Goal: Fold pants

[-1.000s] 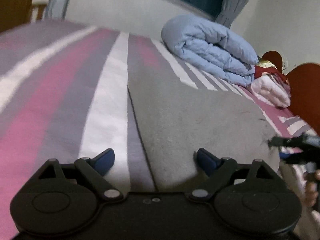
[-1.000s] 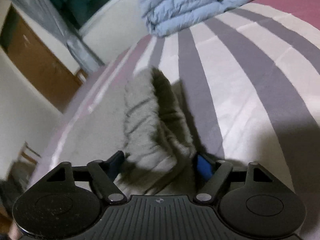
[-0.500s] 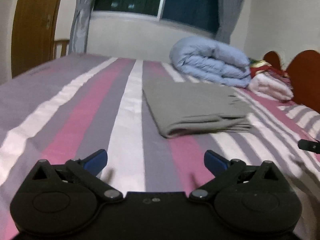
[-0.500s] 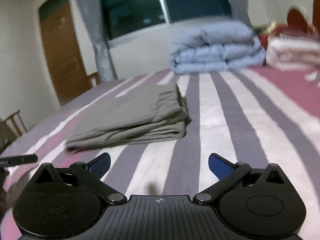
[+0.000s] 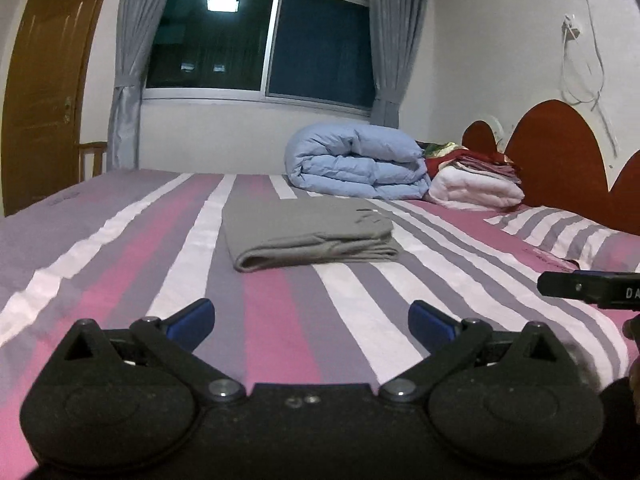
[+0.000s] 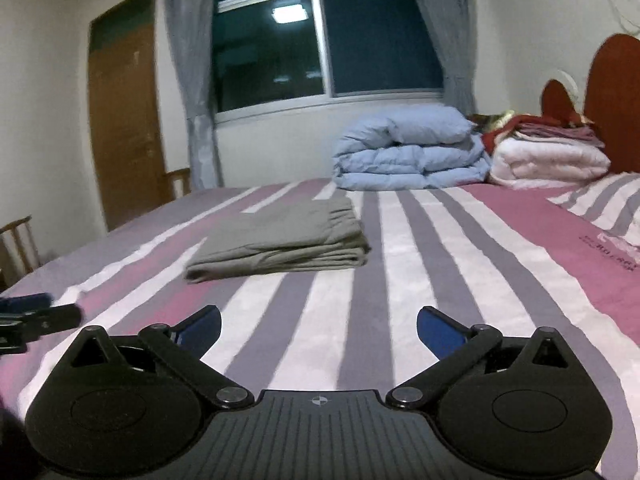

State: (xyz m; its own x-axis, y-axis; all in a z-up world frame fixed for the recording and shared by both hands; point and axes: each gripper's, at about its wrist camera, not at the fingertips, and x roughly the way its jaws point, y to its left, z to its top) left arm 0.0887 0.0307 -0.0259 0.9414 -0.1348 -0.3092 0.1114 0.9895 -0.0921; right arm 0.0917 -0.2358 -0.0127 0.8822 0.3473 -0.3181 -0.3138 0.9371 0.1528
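1 folded pants (image 5: 308, 232), 2 claws (image 5: 311, 320), 2 duvets (image 5: 356, 166).

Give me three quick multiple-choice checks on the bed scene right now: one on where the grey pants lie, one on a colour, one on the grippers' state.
1. Where do the folded grey pants lie?
A. on the striped pink, grey and white bedspread, nearer than the rolled quilt
B. on top of the quilt
C. between the jaws

2. What colour is the rolled puffy quilt?
A. red
B. light blue
C. green

3. How do the left gripper and right gripper stand?
A. both shut on cloth
B. one open, one shut
C. both open and empty

Answers: 1 A, the pants rest flat on the stripes, apart from the quilt. 2 B, its folds are pale blue. 3 C, bare bedspread shows between each pair of blue pads.
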